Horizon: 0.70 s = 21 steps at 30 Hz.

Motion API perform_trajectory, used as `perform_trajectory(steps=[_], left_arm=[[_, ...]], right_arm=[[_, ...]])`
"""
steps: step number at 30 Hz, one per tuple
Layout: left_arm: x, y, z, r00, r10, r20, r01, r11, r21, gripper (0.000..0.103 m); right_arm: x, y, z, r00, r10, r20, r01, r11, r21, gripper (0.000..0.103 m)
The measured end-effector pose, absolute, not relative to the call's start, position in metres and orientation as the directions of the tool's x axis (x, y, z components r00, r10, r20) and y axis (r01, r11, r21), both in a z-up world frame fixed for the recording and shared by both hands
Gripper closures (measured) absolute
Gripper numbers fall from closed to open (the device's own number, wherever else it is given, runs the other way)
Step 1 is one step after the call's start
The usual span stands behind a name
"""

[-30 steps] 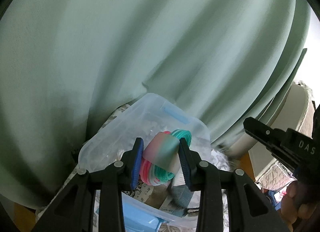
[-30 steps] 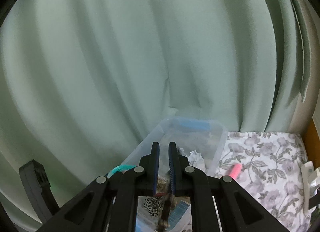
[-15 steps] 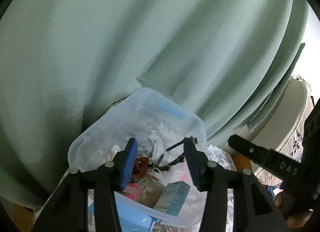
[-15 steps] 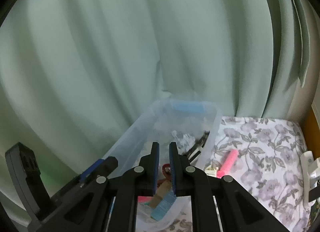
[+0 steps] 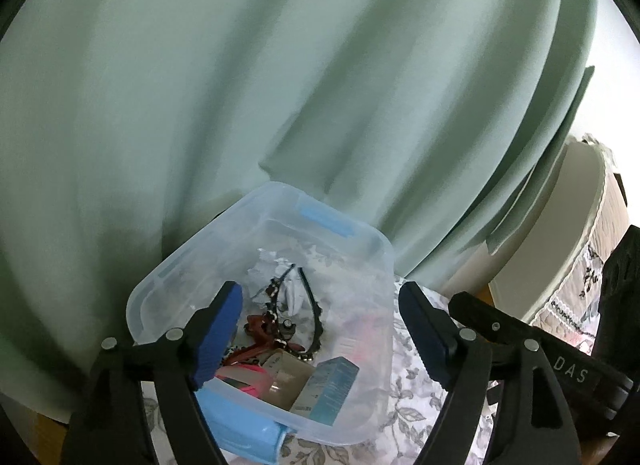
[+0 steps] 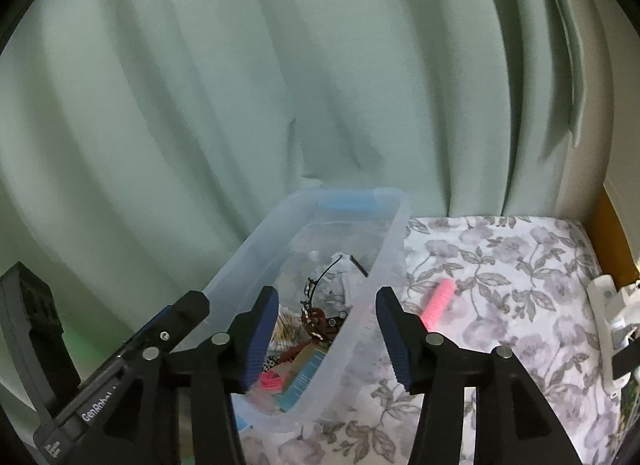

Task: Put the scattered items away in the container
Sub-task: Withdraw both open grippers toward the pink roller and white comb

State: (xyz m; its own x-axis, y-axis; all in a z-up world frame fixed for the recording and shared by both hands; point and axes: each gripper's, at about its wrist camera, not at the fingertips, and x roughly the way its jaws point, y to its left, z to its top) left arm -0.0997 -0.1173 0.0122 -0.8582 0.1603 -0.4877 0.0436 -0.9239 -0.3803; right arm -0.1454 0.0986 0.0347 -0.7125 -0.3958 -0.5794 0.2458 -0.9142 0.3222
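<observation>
While I watch from far away, this is what I see.

Left gripper (image 5: 320, 321): a second ago it held a roll of pink and green bands over the box. Now its jaws are wide and opening more, and nothing is between them.

Right gripper (image 6: 327, 319): a second ago its jaws were shut tight on a thin dark thing. Now they are opening, and nothing is pinched in them. The box's right wall shows through the gap.

Clear plastic box (image 5: 382, 261): it sits on the flowered cloth (image 6: 500, 265), close to the green curtain (image 5: 280, 77). It looks bigger and fuller than it did a second ago.

In the box: a black headband (image 5: 310, 301) lies on top of crumpled white paper (image 5: 262, 269). It was not there a second ago. Near it are a dark red clip (image 5: 256, 325), a small blue carton (image 5: 334, 383) and something bright pink (image 6: 270, 379). I cannot tell if the pink thing is the roll of bands.

Still out of the box: a pink stick (image 6: 438, 301) lies on the cloth, just right of the box. It is in the same spot as before.

Right edge: a white thing (image 6: 608, 329), too cut off for me to name.
</observation>
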Motion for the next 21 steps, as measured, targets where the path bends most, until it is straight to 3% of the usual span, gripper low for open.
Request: perform_trajectory(steps=[13, 21], left_arm=[[-0.084, -0.077, 0.028, -0.879, 0.105, -0.464, 0.017, -0.968, -0.252, 0.000], [-0.083, -0.039, 0.025, -0.875, 0.188, -0.446, -0.091, -0.969, -0.232, 0.000]], right_arm=[[-0.123, 0.150, 0.027, -0.733, -0.379, -0.565, 0.178, -0.908, 0.379, 0.030], [-0.112, 0.193, 0.012, -0.748, -0.353, -0.563, 0.108, -0.901, 0.421, 0.028]])
